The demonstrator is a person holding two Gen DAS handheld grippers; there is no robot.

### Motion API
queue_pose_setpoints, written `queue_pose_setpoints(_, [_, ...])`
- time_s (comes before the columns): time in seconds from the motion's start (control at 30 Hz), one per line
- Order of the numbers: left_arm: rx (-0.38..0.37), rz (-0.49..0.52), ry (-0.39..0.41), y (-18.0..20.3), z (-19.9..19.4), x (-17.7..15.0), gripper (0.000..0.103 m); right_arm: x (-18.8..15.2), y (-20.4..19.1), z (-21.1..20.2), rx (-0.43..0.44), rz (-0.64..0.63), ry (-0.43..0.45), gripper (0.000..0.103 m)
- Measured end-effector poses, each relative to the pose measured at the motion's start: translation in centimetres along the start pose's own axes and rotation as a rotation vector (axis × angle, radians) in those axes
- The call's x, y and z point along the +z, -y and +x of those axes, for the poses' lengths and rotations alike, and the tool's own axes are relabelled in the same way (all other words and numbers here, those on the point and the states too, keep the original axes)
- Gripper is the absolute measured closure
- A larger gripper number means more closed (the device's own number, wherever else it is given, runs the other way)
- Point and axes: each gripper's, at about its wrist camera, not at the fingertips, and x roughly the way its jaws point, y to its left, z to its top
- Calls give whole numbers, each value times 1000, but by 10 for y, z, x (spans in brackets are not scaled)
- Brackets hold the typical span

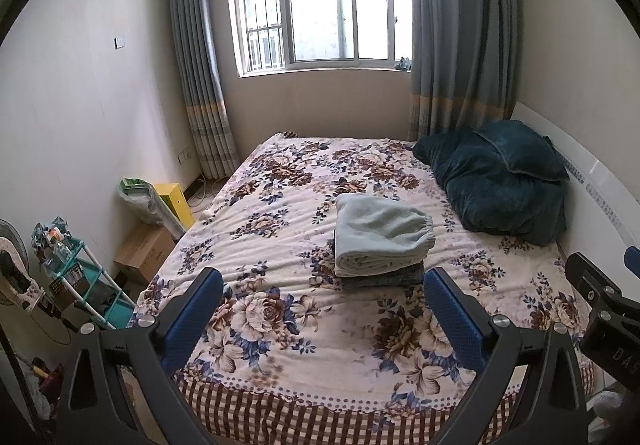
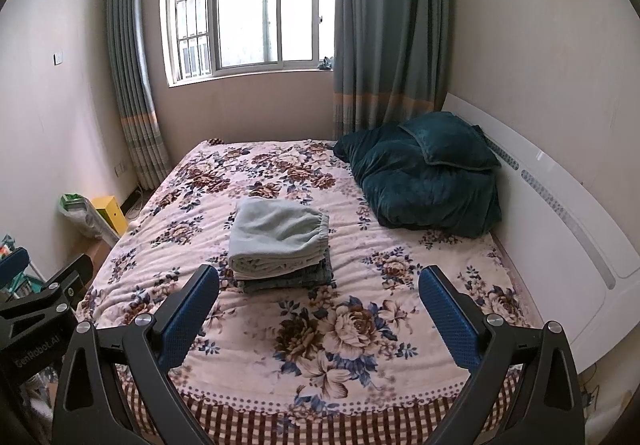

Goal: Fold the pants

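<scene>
Mid-frame, beyond both grippers: folded pale pants [image 1: 380, 237] atop darker pair, long axis crosswise; left gripper [image 1: 323, 309] and right gripper [image 2: 319, 307] gaping, empty, equally distant.

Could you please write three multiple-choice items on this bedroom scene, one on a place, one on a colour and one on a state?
1. Where do the folded light green pants lie?
A. On a folded dark garment on the bed
B. On the floor beside the bed
C. On the windowsill

2. What colour is the pillow by the headboard?
A. Yellow
B. Dark teal
C. White

3. How do the left gripper and the right gripper stand?
A. Both shut on the pants
B. One shut on the pillow
C. Both open and holding nothing

Answers: 1 A, the pants top a dark garment on the floral blanket. 2 B, its cover is deep blue-green. 3 C, each gripper's blue pads stand wide apart above the blanket.
</scene>
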Motion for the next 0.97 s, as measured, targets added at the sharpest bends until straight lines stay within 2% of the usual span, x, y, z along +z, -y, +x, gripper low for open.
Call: queue_pose_setpoints(0.97, [7,7,13,1,-11,1,0,-9,4,-15,-9,10,-4,1])
